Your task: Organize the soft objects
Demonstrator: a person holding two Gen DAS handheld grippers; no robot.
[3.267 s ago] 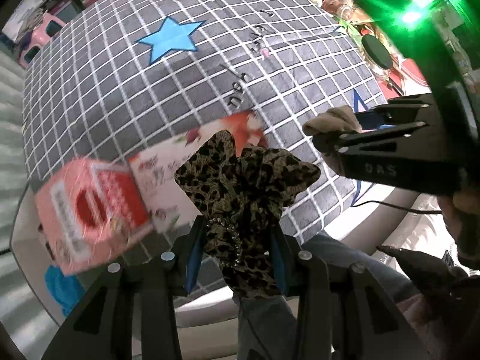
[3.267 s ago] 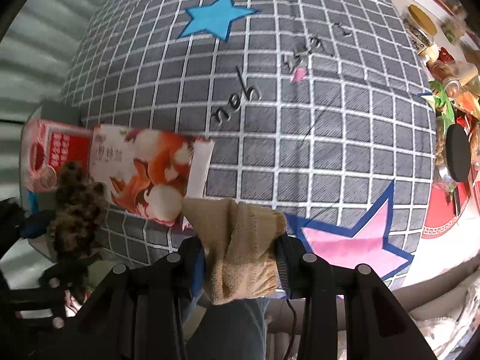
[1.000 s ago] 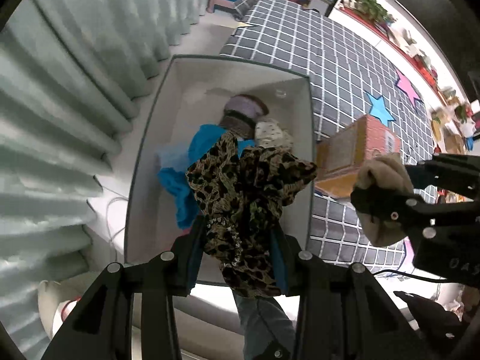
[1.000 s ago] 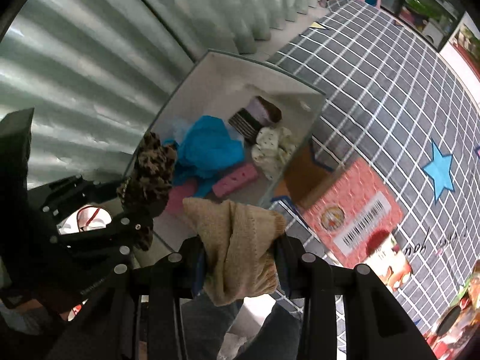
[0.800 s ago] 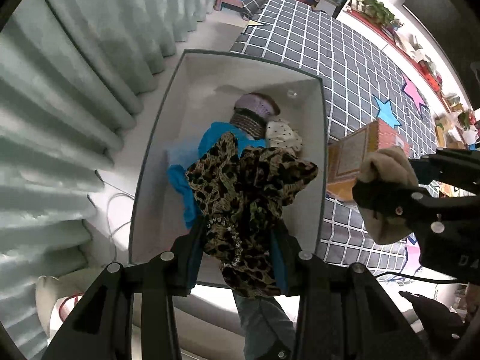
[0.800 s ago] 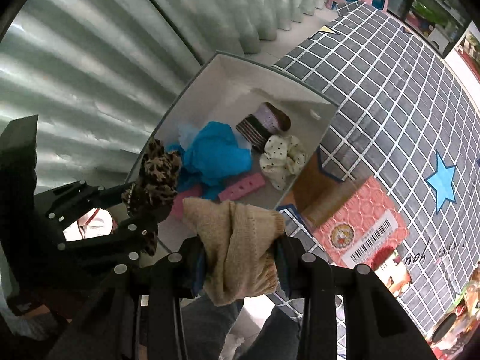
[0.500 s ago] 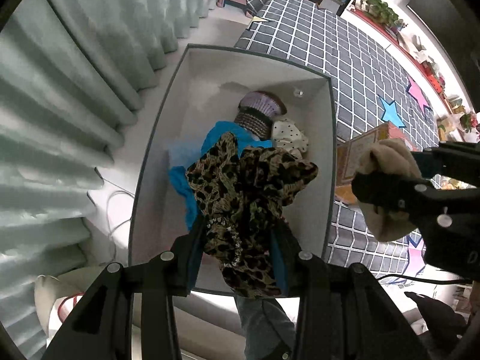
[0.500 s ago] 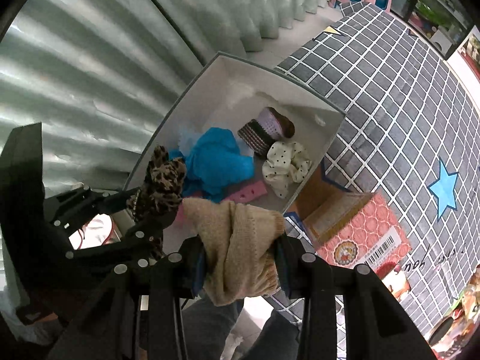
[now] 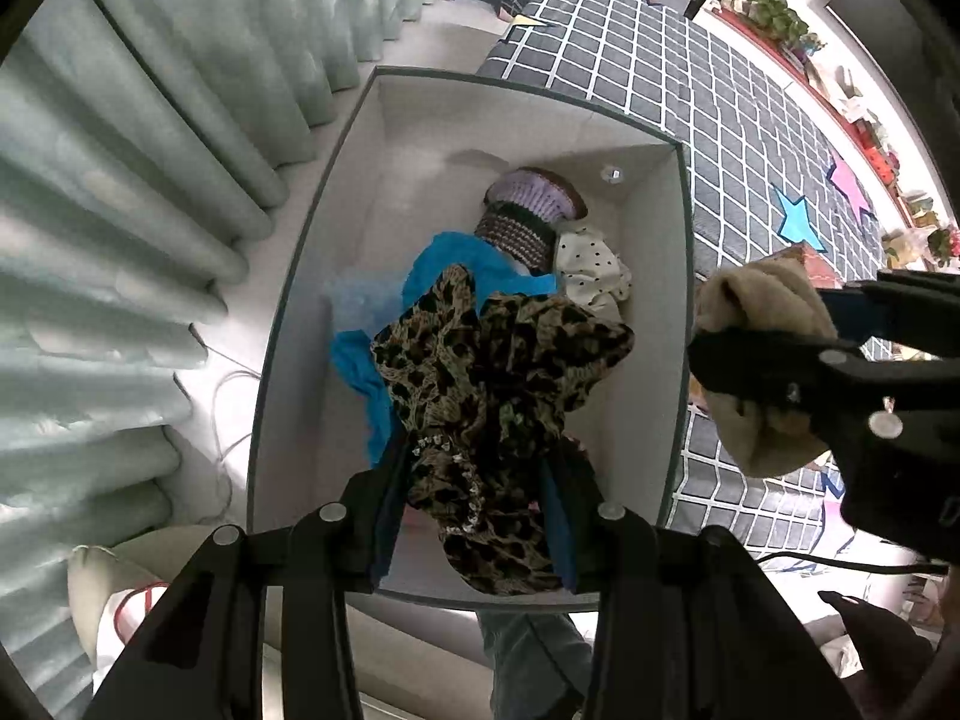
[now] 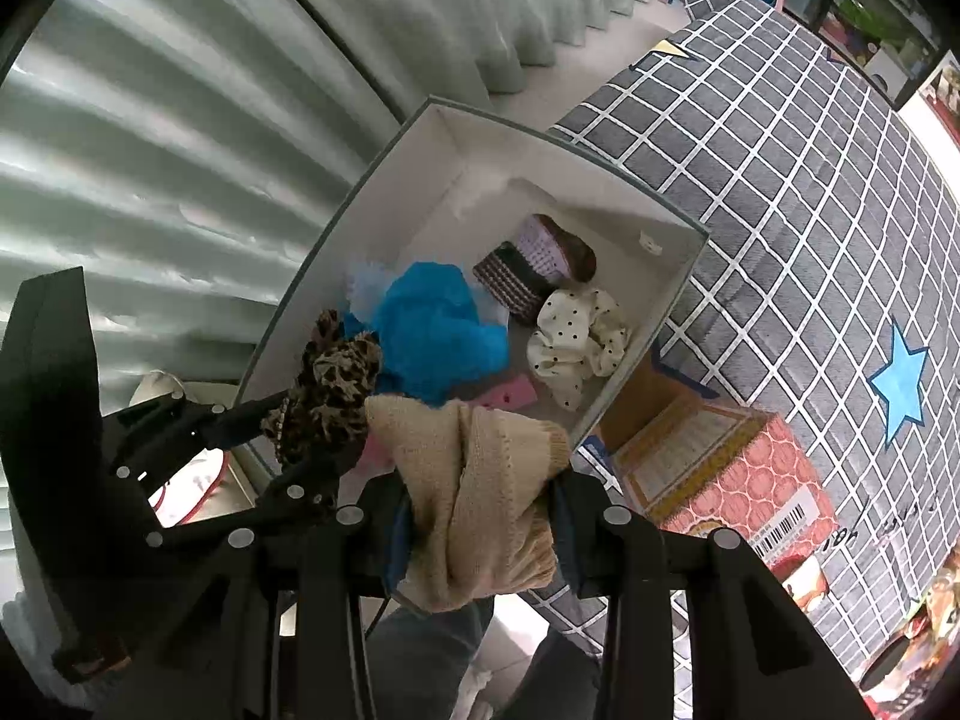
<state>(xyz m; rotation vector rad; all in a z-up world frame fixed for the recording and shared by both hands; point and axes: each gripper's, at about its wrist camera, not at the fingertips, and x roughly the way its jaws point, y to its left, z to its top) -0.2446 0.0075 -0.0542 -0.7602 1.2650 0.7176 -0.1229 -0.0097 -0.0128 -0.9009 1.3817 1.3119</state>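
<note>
My left gripper [image 9: 474, 468] is shut on a leopard-print scrunchie [image 9: 492, 372] and points straight down over the white storage box [image 9: 360, 138]. My right gripper [image 10: 480, 516] is shut on a beige knitted piece [image 10: 480, 480], held above the box's near corner. In the right wrist view the left gripper [image 10: 312, 420] and the scrunchie [image 10: 333, 384] hang over the box's [image 10: 456, 138] left side. Inside the box lie a blue cloth [image 10: 432, 330], a purple striped knit [image 10: 540, 261], a white dotted scrunchie [image 10: 576, 330] and a pink piece [image 10: 510, 393].
The box stands beside a bed with a grey grid cover [image 10: 810, 180] bearing a blue star [image 10: 900, 384]. A pink carton [image 10: 732, 480] lies on the cover next to the box. Pale green curtains [image 9: 120, 180] hang to the left. A person's jeans [image 9: 534, 648] show below.
Both grippers have drifted over the box with their loads still held; the box has grown larger and moved toward the middle of both views.
</note>
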